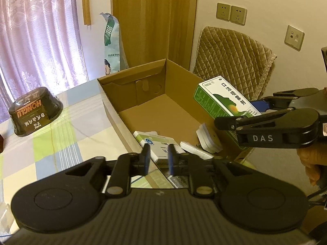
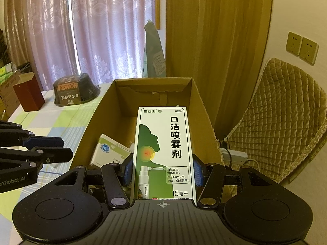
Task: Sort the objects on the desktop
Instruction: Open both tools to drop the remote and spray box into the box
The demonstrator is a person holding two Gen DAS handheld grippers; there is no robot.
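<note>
The right gripper (image 2: 162, 172) pinches a tall green and white medicine box (image 2: 164, 153) between its two blue pads (image 2: 197, 173). One pad presses on each long side of the box. The box hangs in the air over the near right part of an open brown cardboard box (image 2: 199, 102). In the left wrist view, the same medicine box (image 1: 224, 99) sits just above the right wall of the cardboard box (image 1: 130, 81), and it is tilted.

The left gripper (image 1: 158, 159) holds nothing. Its blue fingers (image 1: 146, 159) stand a little apart, with a gap between them. It hovers over the near corner of the cardboard box. In the right wrist view, the left gripper (image 2: 49, 150) pokes in from the left, beside the cardboard box.

Some things lie on the floor of the cardboard box, at the near end. There is a small white and green flat packet box (image 1: 157, 145), a white plug block (image 1: 208, 138) and a thin white stick-shaped thing (image 1: 194, 149) just beside it. The far half of the cardboard box floor is bare.

The cardboard box stands on a table with a checked green, blue and white cloth (image 1: 61, 134). A dark bowl-shaped food tub (image 1: 35, 112) sits upside down on the cloth, well apart from the cardboard box. A dark red box (image 2: 28, 94) stands near the tub. A chair with a quilted tan cover (image 1: 233, 55) is behind the cardboard box.
</note>
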